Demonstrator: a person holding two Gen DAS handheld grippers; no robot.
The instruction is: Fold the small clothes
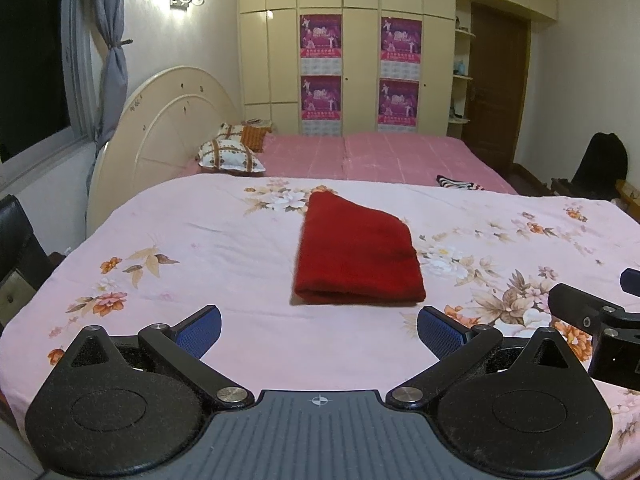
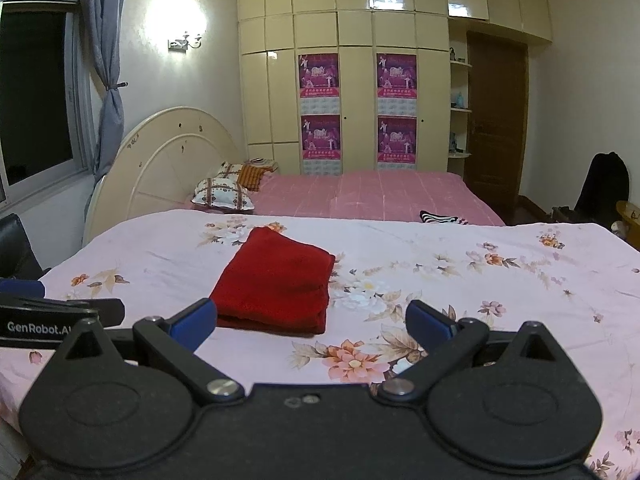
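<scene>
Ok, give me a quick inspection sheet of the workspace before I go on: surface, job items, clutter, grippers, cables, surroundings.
Surface: floral pink sheet spread flat, a few light creases.
Job's things: red cloth lies folded into a rectangle, thick fold edge toward the grippers, not held.
Clutter: nothing seen on the sheet besides the cloth.
Grippers: left gripper open, empty, just short of the cloth; right gripper open, empty, cloth ahead and to its left.
Cables: nothing seen.
Surroundings: pink bed behind with pillows and a striped item; wardrobe with posters; curtained window at left; dark door at right.
</scene>
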